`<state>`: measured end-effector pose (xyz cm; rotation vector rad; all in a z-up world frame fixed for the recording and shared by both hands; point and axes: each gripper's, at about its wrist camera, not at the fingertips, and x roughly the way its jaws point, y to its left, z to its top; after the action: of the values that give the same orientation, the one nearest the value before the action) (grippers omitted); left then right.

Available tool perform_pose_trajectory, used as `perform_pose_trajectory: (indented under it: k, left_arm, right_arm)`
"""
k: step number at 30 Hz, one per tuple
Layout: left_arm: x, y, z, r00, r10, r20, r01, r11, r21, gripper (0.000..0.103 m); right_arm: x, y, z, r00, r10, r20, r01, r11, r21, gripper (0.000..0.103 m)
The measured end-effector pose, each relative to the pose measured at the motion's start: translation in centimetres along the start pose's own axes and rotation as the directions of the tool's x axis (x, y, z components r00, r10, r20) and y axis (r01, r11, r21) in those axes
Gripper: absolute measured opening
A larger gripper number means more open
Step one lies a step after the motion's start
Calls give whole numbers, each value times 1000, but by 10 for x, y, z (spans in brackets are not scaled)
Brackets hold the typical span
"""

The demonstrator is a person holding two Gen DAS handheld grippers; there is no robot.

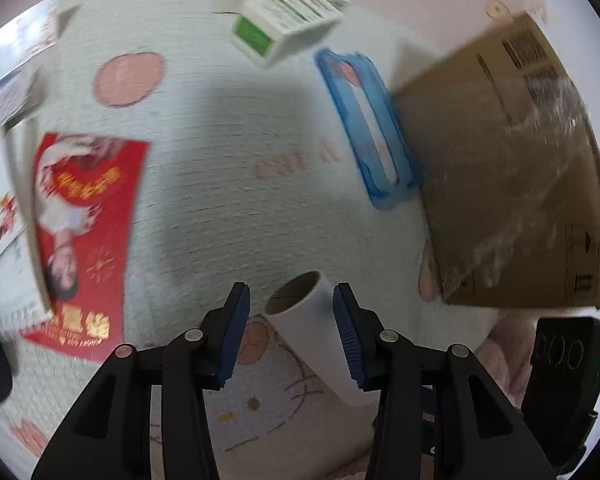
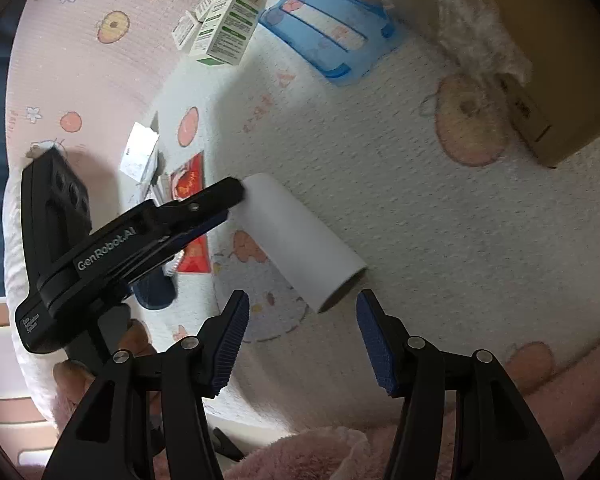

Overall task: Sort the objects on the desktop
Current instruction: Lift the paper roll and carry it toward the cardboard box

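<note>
Hovering both grippers, left [image 1: 291, 332] and right [image 2: 302, 340], fingers spread and gripping nothing, over the white tube [image 2: 300, 240] lying mid-blanket [image 2: 420, 208], apparently just released; next likely needing another item, perhaps the medicine boxes [image 2: 220, 20] toward the far edge.
</note>
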<state>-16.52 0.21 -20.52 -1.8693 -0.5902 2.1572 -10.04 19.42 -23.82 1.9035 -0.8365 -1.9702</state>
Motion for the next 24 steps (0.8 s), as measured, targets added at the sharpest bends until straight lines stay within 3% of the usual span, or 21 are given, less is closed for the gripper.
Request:
perform_pose_trajectory:
  k: [5,12,18,24]
  left_arm:
    - [5,3,0,999,-31,-12,31,999,-5,47]
    - [5,5,-2,998,-57,-26,57,998,27,47]
    - [0,10,-11,997,-78,-25,79,997,28,45]
    - [-19,18,-22,995,-94,20,94,996,-6,33]
  right_arm:
    - [3,5,-3,1000,0,20,0,1000,-16,51]
    - [10,-4,-1,998,49,38,-50,998,29,30]
    - [16,-7,3,998,40,37,-42,998,44,29]
    - [6,6,2,996,37,80,-35,999,-19,28]
